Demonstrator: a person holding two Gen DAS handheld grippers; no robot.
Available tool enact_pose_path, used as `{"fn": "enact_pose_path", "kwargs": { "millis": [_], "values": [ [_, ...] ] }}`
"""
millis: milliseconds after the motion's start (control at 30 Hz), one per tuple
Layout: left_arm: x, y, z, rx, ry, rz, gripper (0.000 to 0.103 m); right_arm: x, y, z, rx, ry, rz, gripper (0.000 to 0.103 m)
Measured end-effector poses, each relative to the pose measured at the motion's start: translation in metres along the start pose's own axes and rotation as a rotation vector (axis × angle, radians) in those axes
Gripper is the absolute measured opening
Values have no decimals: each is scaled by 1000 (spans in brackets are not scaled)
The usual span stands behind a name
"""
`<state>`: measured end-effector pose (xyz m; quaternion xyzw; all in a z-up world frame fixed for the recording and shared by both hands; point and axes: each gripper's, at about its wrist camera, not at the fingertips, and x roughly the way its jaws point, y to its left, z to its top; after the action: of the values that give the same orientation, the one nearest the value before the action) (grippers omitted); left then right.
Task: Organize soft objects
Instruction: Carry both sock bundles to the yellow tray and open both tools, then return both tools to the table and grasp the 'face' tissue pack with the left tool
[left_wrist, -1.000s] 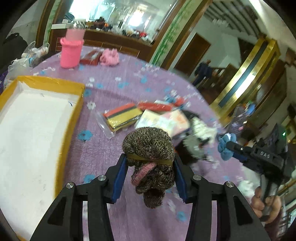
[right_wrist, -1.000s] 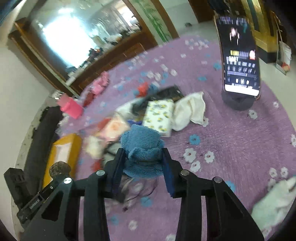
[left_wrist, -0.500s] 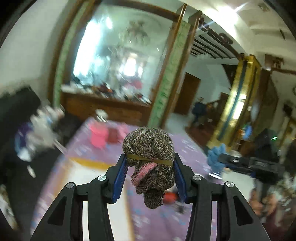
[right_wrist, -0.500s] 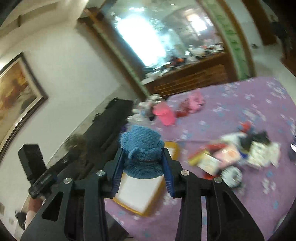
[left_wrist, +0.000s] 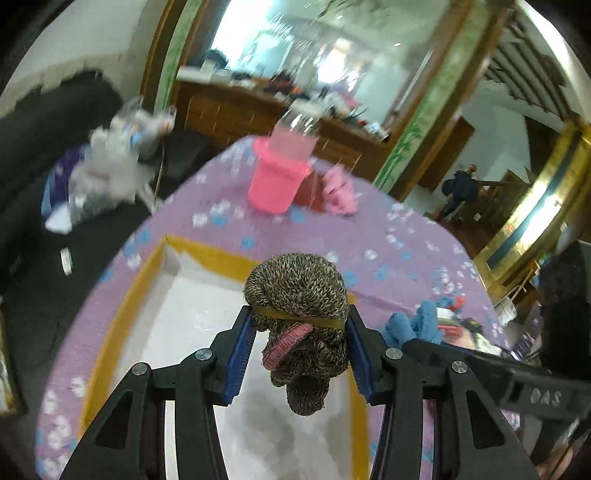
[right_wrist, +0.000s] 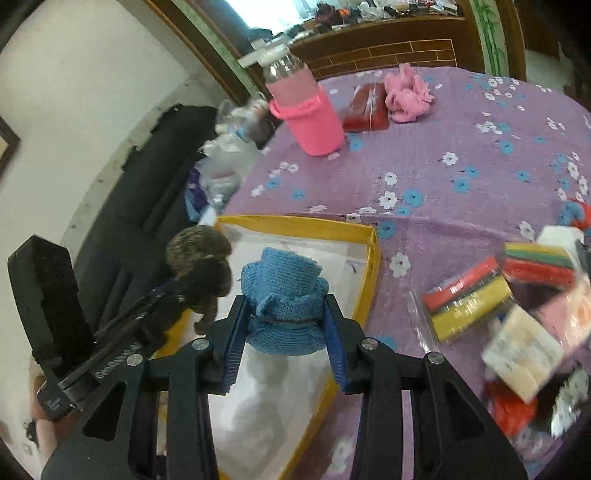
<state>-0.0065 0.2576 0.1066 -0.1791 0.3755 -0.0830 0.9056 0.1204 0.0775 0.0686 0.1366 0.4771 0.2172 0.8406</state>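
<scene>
Left wrist view: left hand-held gripper (left_wrist: 299, 341) pinches a brown knit sock bundle (left_wrist: 297, 295), held above the yellow-rimmed white tray (left_wrist: 129, 306). Right hand-held gripper (right_wrist: 283, 314) clamps a blue knit bundle (right_wrist: 284, 291) over the same tray (right_wrist: 371, 258). Tray sits on the purple floral desk (right_wrist: 461, 166).

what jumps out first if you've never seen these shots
Each tongs grips a knitted bundle over the yellow-rimmed tray: the left tongs a brown speckled roll, the right tongs a blue one. Beyond stands a pink-sleeved bottle on the purple flowered tablecloth.
</scene>
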Motion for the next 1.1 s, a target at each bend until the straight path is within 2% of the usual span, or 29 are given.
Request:
{"fn": "enact_pose_path", "kwargs": {
  "millis": [100,233,367,400,533,600,733,800,900,933,967,1033,1100],
  "values": [
    [40,14,14,-42,39,-2,46,20,-2,7,-10,13,-38,38],
    [91,8,29,-61,82,-1,47,43,-5,14,-12,39,-70,38],
    [115,10,40,-93,96,31,52,51,-10,16,-18,39,-124,44],
    [121,13,41,-101,97,37,56,51,-11,17,-15,32,-135,46],
    [121,15,37,-132,83,37,73,47,-20,21,25,3,-122,60],
    [120,17,37,-154,65,22,74,38,-25,22,50,-13,-105,60],
    [94,15,30,-172,33,-13,74,-2,-32,19,72,-70,-72,60],
    [77,10,27,-170,12,-37,75,-38,-33,12,49,-131,-70,60],
    [46,-9,22,-148,-34,-96,82,-105,-37,-7,4,-268,-98,60],
    [36,-17,19,-137,-49,-117,85,-133,-42,-19,-13,-329,-118,69],
    [24,-29,14,-113,-66,-138,87,-147,-46,-25,-19,-362,-135,86],
    [11,-45,4,-71,-81,-160,91,-177,-69,-47,-6,-417,-201,91],
    [6,-66,-8,-27,-78,-187,91,-184,-94,-59,35,-370,-261,91]
  ]
}}
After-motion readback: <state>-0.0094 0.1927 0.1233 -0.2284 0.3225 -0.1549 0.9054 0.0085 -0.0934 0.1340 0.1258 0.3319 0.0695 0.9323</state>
